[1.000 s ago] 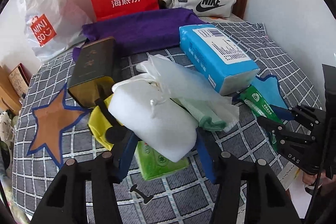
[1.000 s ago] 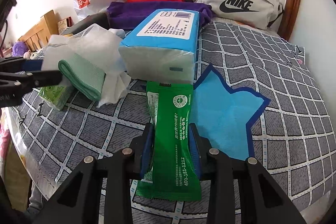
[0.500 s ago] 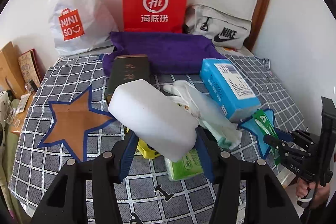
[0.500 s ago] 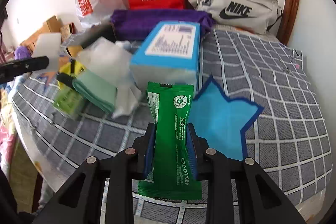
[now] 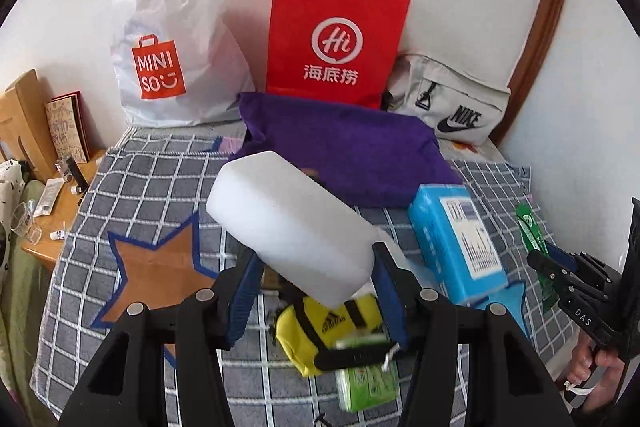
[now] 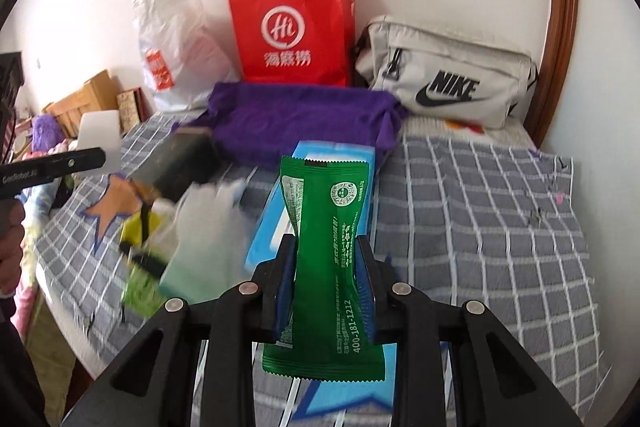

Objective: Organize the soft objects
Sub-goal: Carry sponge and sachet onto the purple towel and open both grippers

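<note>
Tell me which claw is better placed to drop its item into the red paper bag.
Probably the left claw: its white sponge points at the red paper bag; the right claw's green packet sits right of it.

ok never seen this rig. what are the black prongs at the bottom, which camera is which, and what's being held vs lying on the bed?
There is no robot arm: a person carries a handheld two-finger gripper in each hand, and each gripper has a fisheye camera looking forward along its fingers. The black prongs are those fingers.

Left wrist view: the left gripper is shut on a white rectangular foam block, lifted above the bed. The right gripper shows at that picture's right edge.

Right wrist view: the right gripper is shut on a green foil sachet, held upright.

On the grey checked bedspread lie a blue tissue pack, a folded purple cloth, a small yellow pouch and a light green tissue packet. Against the wall stand a red paper bag, a white plastic bag and a grey Nike bag.
</note>
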{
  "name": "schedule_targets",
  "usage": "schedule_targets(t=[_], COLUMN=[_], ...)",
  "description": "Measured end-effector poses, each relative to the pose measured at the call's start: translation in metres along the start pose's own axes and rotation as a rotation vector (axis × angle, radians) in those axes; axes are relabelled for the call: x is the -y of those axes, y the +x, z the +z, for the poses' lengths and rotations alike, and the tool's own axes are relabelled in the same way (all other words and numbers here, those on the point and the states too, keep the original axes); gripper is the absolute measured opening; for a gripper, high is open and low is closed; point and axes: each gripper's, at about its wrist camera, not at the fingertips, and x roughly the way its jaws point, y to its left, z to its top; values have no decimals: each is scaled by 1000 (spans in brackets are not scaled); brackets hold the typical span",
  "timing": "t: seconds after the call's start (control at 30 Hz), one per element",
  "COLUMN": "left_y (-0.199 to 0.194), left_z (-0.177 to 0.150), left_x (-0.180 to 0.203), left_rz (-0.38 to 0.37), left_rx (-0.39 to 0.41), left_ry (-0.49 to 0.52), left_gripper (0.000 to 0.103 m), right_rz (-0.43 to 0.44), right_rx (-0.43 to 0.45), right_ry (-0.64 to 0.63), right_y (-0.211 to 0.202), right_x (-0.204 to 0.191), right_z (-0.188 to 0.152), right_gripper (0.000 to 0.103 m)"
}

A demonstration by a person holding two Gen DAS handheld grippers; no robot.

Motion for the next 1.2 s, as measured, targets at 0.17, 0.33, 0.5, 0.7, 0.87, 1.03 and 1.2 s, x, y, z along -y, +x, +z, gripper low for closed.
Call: schedule_targets(t=[0.17, 0.33, 0.5, 0.7, 0.87, 1.03, 1.2], left_y=[17, 38, 67, 103, 127, 152, 184], left_z=[34, 63, 91, 115, 131, 149, 161], left_x=[-5, -9, -13, -16, -20, -23, -22], left_rz=[50, 75, 82, 63, 53, 42, 20], left_rx=[5, 3, -13, -34, -53, -66, -95], left_ry=[-2, 1, -7, -13, -29, -48, -52], left_gripper=[52, 52, 53, 53, 52, 53, 53], right_rz=[7, 13, 18, 25, 38, 38, 55], right_rx=[25, 32, 27, 6, -8, -10, -45], right_ry=[5, 15, 19, 20, 11, -21, -29], right_y=[22, 49, 81, 118, 149, 174, 205], right_x=[5, 11, 15, 20, 22, 18, 18], right_z=[44, 77, 104, 128, 150, 175, 183], right_gripper=[29, 29, 29, 29, 29, 29, 29])
